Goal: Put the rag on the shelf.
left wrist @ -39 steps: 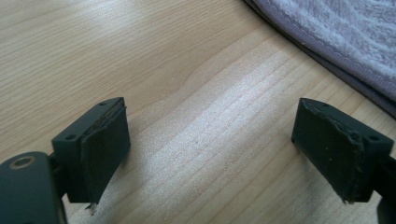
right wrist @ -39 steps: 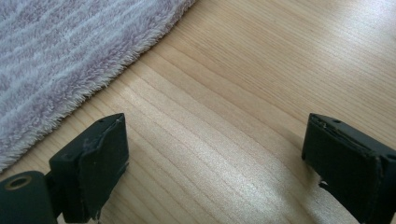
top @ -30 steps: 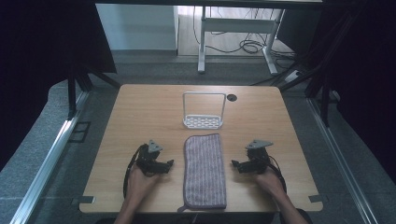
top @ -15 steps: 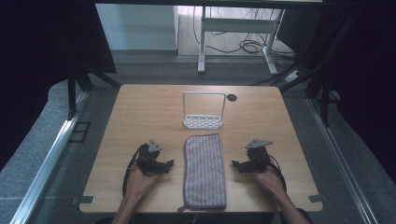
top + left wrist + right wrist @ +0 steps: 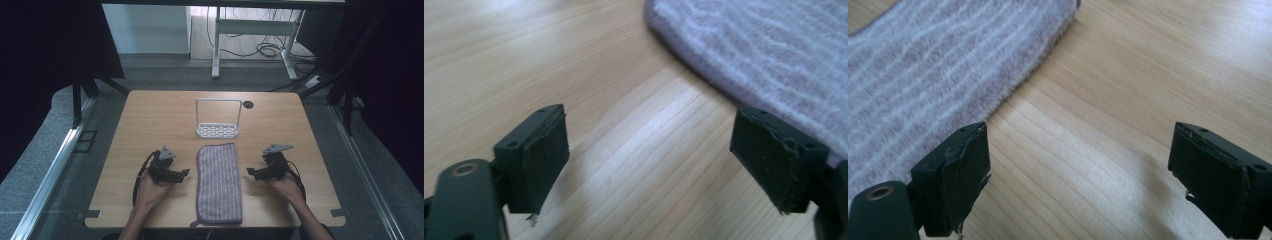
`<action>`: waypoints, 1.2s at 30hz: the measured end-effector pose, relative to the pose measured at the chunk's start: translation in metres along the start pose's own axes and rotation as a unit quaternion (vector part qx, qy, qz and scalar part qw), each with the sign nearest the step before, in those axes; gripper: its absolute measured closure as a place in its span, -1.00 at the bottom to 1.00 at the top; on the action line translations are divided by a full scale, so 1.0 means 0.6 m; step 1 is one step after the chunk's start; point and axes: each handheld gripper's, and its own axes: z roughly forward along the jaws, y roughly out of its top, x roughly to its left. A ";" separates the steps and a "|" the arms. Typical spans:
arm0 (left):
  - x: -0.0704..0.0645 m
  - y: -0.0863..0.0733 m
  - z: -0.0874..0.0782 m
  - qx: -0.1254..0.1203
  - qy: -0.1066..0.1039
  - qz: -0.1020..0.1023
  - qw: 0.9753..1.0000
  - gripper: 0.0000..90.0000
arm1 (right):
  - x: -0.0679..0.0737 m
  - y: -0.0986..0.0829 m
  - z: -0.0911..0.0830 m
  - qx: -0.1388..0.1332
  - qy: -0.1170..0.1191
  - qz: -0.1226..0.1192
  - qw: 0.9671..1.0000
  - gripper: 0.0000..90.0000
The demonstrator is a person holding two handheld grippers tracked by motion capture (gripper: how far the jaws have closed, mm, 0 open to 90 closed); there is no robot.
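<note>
Towel (image 5: 219, 182): grey-purple with pale stripes, spread flat and lengthwise on the worktop (image 5: 150, 120), between the two tools; near end close to the front edge, a small loop at its near left corner.
Towel in left gripper view (image 5: 769, 55): fuzzy rounded edge across the upper right, running behind the right-hand jaw.
Towel in right gripper view (image 5: 938, 65): covering the upper left, its curved edge running down to the left-hand jaw.
Left tool (image 5: 181, 173): low over the wood just left of the towel, pointing toward it, held in the left hand (image 5: 150, 190); jaws wide apart, nothing between them but bare wood grain (image 5: 649, 150).
Right tool (image 5: 253, 172): low over the wood just right of the towel, pointing toward it, held in the right hand (image 5: 287, 187); jaws wide apart, bare wood between them (image 5: 1078, 170).
Contact: neither tool gripping the towel; touching or just clear of its edge, cannot tell.
Rack (image 5: 217, 129): white wire frame with a perforated base, upright beyond the far end of the towel, near it, apart.
Cable hole (image 5: 248, 104): dark round opening in the worktop, right of the rack near the far edge.
Floor (image 5: 45, 165): grey carpet around the worktop, cables beyond the far edge.
</note>
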 end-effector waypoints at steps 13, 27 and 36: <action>-0.016 0.061 0.029 0.002 -0.022 0.045 0.999 -0.45 | 0.016 0.052 0.019 0.004 0.007 -0.025 1.000 -0.62; 0.003 0.104 0.084 0.005 -0.033 0.032 0.999 -0.14 | 0.027 0.099 0.080 0.005 0.018 -0.012 1.000 -0.08; 0.007 0.103 0.124 0.031 -0.031 0.042 0.998 -0.07 | 0.025 0.097 0.114 0.026 0.012 -0.017 0.999 0.23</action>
